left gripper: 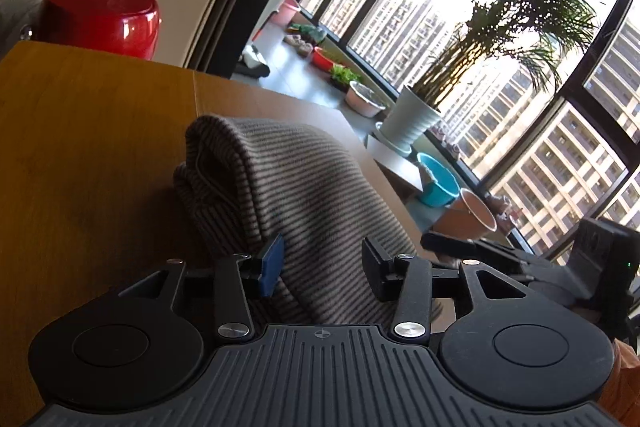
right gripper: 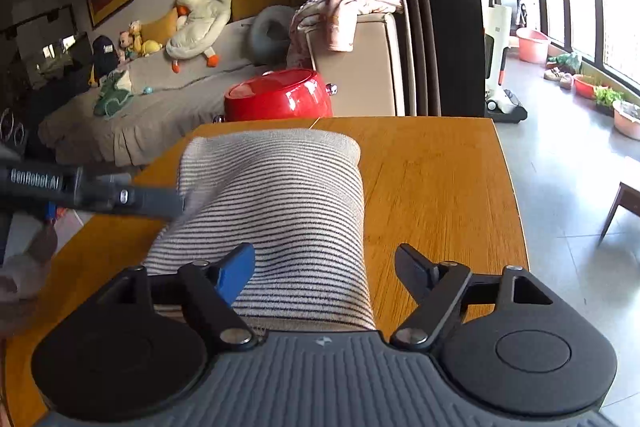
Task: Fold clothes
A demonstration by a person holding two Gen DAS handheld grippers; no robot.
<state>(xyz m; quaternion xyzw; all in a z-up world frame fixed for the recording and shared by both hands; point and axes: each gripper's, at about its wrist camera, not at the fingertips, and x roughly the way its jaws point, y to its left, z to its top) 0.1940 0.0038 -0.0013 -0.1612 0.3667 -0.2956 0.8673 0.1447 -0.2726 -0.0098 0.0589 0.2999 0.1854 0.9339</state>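
Right wrist view: the striped garment (right gripper: 276, 211) lies folded into a narrow oblong on the wooden table (right gripper: 436, 187).
Garment long axis: runs straight away from this gripper, toward the table's far edge and the red stool (right gripper: 280, 97) beyond it.
Garment far end: a rounded fold, lying just short of the far table edge.
Garment near end: passes under the gripper body.
Right gripper (right gripper: 325, 267): jaws wide apart; the blue pad (right gripper: 236, 273) sits over the cloth's left part, the black finger over bare wood; nothing is pinched.
Left wrist view: the same garment (left gripper: 288, 195) runs up and slightly left from the left gripper (left gripper: 324, 267), with its bulky rolled end farthest.
Left gripper: jaws partly apart, striped cloth lying between the fingers, not clamped.
Left gripper seen from right: its black finger (right gripper: 152, 201) reaches in at the garment's left edge.
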